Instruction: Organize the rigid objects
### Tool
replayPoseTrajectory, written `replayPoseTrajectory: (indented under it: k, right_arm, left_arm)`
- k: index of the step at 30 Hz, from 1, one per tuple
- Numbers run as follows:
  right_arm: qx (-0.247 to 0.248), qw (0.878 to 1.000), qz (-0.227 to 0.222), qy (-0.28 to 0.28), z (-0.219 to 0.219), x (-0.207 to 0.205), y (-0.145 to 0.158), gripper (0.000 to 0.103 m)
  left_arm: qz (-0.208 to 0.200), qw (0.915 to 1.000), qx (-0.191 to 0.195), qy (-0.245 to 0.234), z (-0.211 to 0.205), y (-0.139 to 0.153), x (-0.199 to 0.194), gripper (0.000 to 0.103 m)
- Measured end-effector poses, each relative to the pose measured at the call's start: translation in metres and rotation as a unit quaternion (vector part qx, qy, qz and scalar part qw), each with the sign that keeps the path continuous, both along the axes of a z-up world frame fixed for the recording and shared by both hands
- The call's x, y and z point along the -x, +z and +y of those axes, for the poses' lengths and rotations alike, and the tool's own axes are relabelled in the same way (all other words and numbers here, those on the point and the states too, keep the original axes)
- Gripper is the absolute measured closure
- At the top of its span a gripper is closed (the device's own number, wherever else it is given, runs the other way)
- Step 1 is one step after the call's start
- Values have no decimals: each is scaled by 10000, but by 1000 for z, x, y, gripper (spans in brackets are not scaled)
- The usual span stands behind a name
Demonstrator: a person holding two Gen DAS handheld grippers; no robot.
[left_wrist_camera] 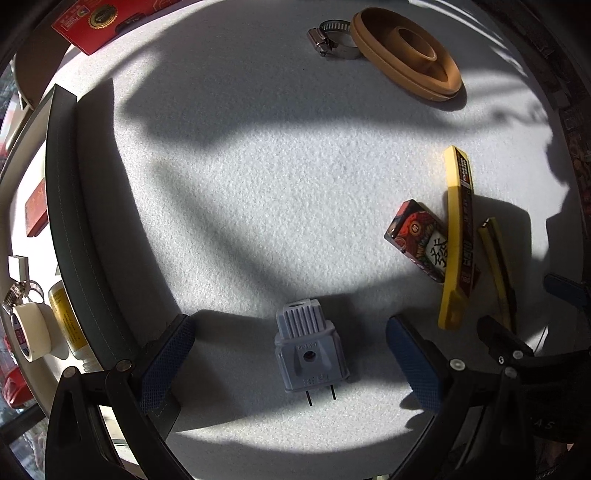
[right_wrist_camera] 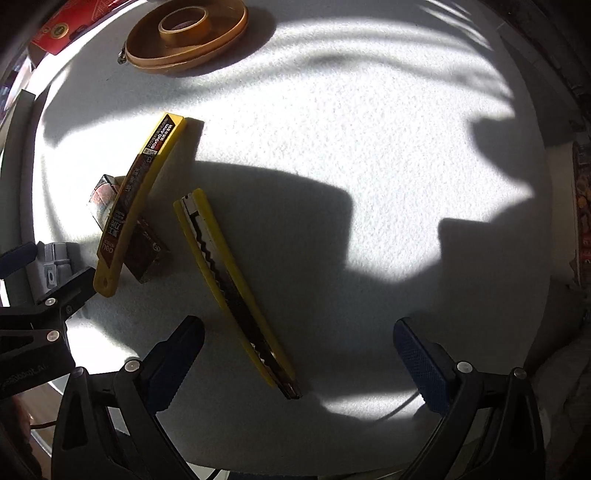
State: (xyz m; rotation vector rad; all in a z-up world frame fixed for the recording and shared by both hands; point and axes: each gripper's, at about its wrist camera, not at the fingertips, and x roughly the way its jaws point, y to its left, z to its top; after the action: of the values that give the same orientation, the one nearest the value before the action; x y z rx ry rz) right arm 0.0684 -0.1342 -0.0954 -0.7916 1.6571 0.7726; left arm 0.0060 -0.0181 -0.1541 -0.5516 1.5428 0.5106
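A grey plug adapter [left_wrist_camera: 309, 350] lies on the white mat between the open fingers of my left gripper [left_wrist_camera: 291, 363], not gripped. It also shows in the right wrist view [right_wrist_camera: 55, 260]. To its right lie a yellow blade case [left_wrist_camera: 457, 236], a patterned small box [left_wrist_camera: 424, 240] under it, and a yellow utility knife [left_wrist_camera: 498, 273]. In the right wrist view the utility knife [right_wrist_camera: 236, 291] lies just left of centre between the open fingers of my right gripper [right_wrist_camera: 299, 365], with the blade case [right_wrist_camera: 138, 203] and box [right_wrist_camera: 144, 251] further left.
A tan tape dispenser ring [left_wrist_camera: 406, 51] and a metal hose clamp [left_wrist_camera: 332, 38] lie at the far side; the ring also shows in the right wrist view [right_wrist_camera: 184, 33]. A dark tray wall [left_wrist_camera: 70, 206] runs along the left, with tape [left_wrist_camera: 31, 332], a bottle [left_wrist_camera: 68, 325] and red boxes [left_wrist_camera: 99, 18] beyond.
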Motion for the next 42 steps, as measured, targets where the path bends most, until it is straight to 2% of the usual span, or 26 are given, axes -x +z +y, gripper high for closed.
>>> replayPoseTrajectory:
  k: [2,12,14,16,17,18,19,20,21,22,25,31,37,41,42]
  right_arm:
    - [-89,9994,311,-125,-5,-7,-5,0]
    - [28,9994,347,-3,-1,-8,-3,0]
    - [17,9994,338,120,2,-6,0,4]
    - [-62,9990,308,332,15,-1,8,17]
    - [-111,9985,289,462,16,1,13,29]
    - [-149,9978,282,579,16,3,16,42]
    - [-175,9973,265,665,17,4,19,50]
    - [-211,9968,276,722,17,4,22,72]
    - [-179,9965,269,775,22,8,23,84]
    - [-129,9965,289,779,24,9,23,86]
    - [-77,9970,441,627,23,12,23,86]
    - [-230,9970,734,39,9,-3,44,86]
    - [-372,9969,663,-191,1,-26,73,86]
    - [-535,9965,426,-471,13,-33,93,86]
    - [-571,9962,362,-546,4,-35,95,86]
  left_arm:
    - [-42,10000,-39,57,0,0,1,0]
    - [-28,9993,-44,378,0,6,17,0]
    - [17,9996,20,294,-3,5,14,2]
    - [-10,10000,2,88,-10,11,7,13]
    - [-30,10000,-4,-58,-14,14,3,16]
    - [-45,9998,-6,-212,-18,16,-1,25]
    - [-64,9992,-11,-383,-22,19,-4,38]
    - [-91,9983,-16,-572,-26,22,-7,47]
    - [-113,9970,-13,-770,-30,25,-9,74]
    - [-112,9955,110,-938,-32,25,-10,81]
    - [-163,9935,519,-1002,-37,27,-8,81]
    - [-710,9842,825,-1399,-44,63,10,81]
    - [-1115,9759,678,-1751,-28,108,27,81]
    - [-1315,9729,539,-1823,-18,119,31,81]
    - [-1364,9726,564,-1799,-12,111,23,81]
